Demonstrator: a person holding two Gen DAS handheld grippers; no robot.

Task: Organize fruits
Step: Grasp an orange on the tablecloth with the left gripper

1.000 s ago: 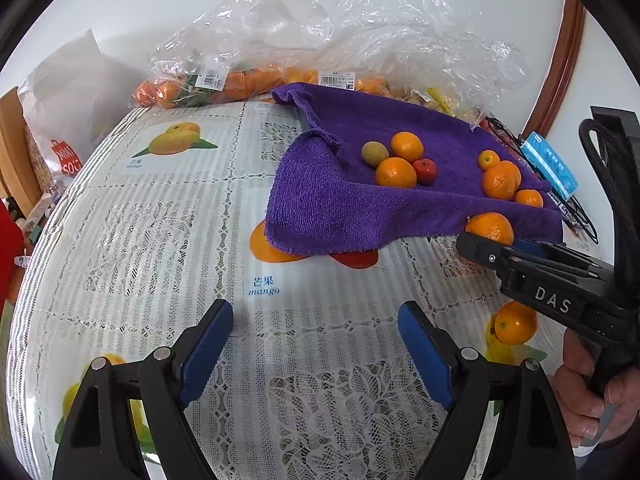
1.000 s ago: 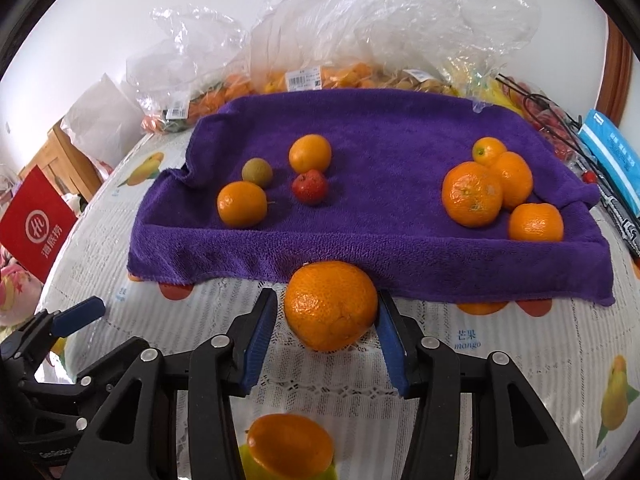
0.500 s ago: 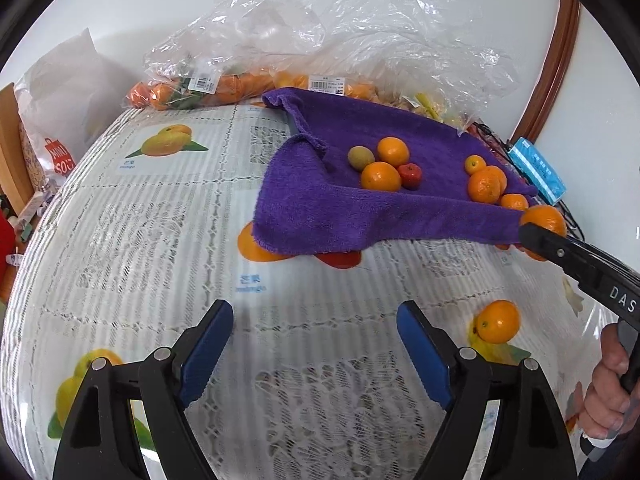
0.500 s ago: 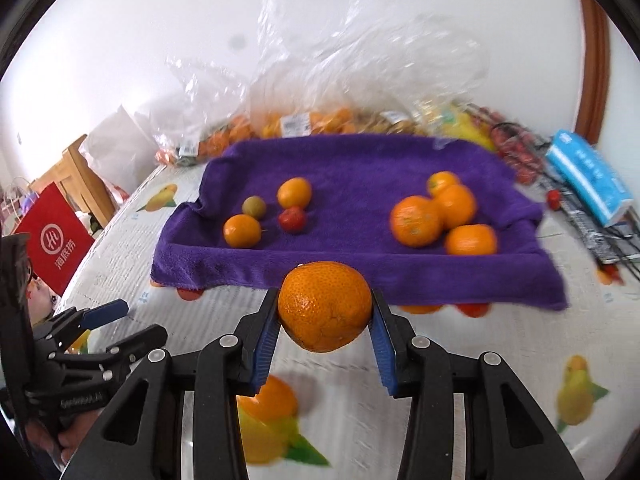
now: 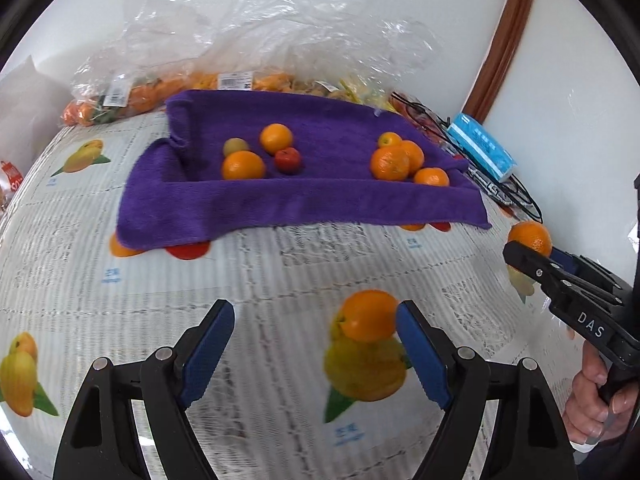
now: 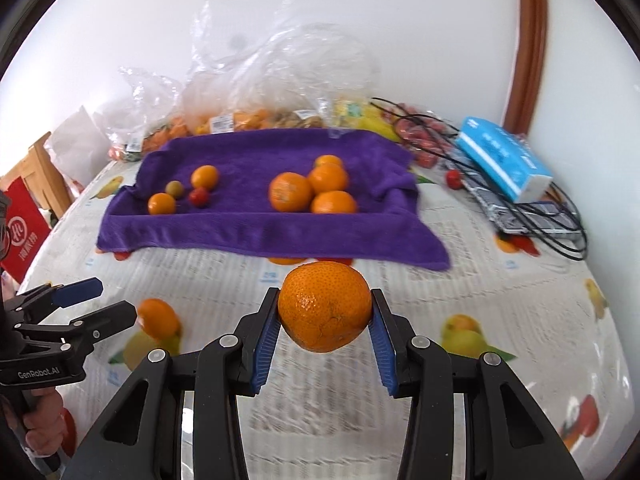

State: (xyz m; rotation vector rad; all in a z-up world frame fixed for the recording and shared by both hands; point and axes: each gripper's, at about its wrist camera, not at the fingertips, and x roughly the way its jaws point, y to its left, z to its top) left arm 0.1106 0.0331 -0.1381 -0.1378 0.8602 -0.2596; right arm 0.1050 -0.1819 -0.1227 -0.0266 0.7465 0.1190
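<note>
Right gripper (image 6: 325, 338) clamped on a large mandarin (image 6: 325, 306), carried clear of the tablecloth (image 6: 500, 280), short of the purple towel (image 6: 260, 232). Left gripper (image 5: 316, 354) closing around a smaller loose mandarin (image 5: 370, 316), pads not yet touching. Risk: rolling off the right pad (image 5: 420, 356), the fruit sitting hard against that side. Risk: a bump into the four-mandarin cluster (image 6: 316, 188) on release. Towel's front fold possibly raised; blur prevents confirmation.
</note>
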